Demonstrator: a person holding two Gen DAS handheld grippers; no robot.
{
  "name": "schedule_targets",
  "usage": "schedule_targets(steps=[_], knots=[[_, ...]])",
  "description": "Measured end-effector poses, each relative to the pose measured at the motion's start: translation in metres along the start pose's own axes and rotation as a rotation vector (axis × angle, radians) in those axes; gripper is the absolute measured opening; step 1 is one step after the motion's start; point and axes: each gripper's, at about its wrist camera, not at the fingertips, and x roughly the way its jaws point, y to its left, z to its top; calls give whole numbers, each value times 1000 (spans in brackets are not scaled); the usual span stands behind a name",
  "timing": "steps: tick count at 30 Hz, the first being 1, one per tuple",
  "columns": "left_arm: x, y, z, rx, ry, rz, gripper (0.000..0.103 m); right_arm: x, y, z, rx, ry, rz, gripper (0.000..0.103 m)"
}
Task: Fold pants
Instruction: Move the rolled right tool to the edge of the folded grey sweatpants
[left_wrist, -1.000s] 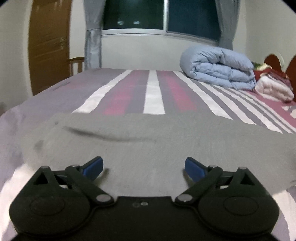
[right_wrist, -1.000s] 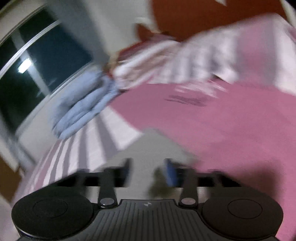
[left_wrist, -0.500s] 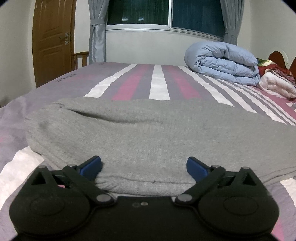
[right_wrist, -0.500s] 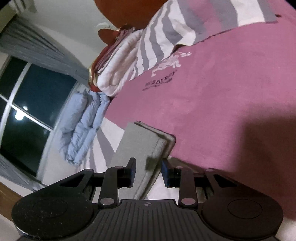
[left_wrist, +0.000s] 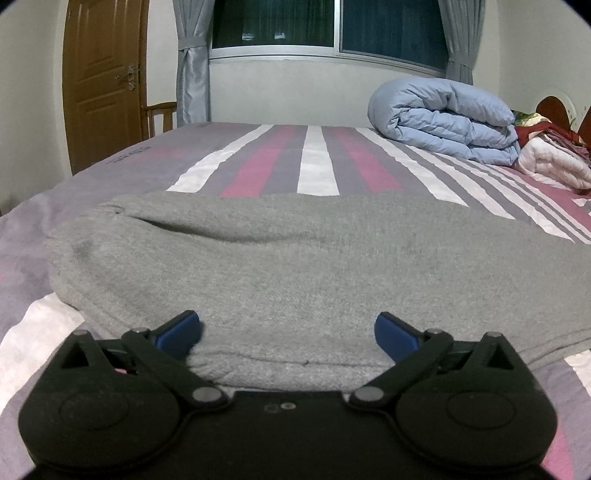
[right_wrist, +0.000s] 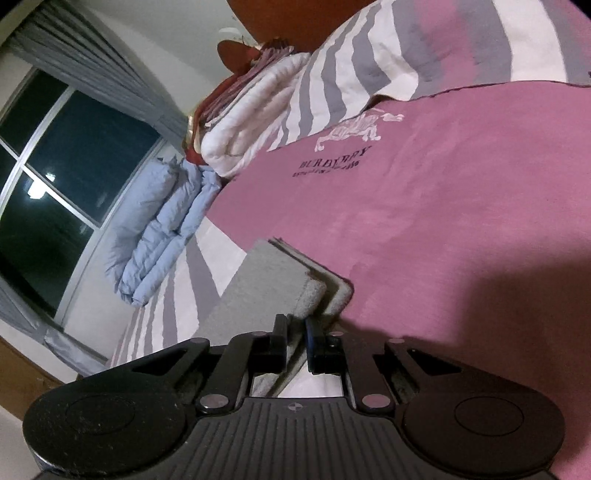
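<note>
Right claw (right_wrist: 294, 338) now closing on grey pants (right_wrist: 258, 288) hem

Grey fleece pants (left_wrist: 295, 266), folded lengthwise, flat across striped bed (left_wrist: 317, 162)

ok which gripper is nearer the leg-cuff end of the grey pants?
Right. The right gripper is closing its jaws on the grey pants at the cuff edge. The left gripper, wide open, straddles the rounded fold at the opposite end.
</note>
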Motion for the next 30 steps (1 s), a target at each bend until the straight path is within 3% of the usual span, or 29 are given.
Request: schedule_targets(steps=[9, 18, 23, 25, 30], knots=[[0, 0, 0, 0, 0, 0, 96, 11, -19, -5, 126, 55, 31, 11], [0, -2, 1, 4, 3, 2, 97, 6, -25, -5, 196, 26, 52, 12], [0, -2, 1, 4, 3, 2, 97, 2, -20, -7, 210, 2, 77, 39], [0, -2, 1, 4, 2, 2, 97, 2, -16, -7, 205, 2, 92, 45], [0, -2, 1, 4, 2, 2, 97, -2, -18, -7, 247, 23, 134, 47]])
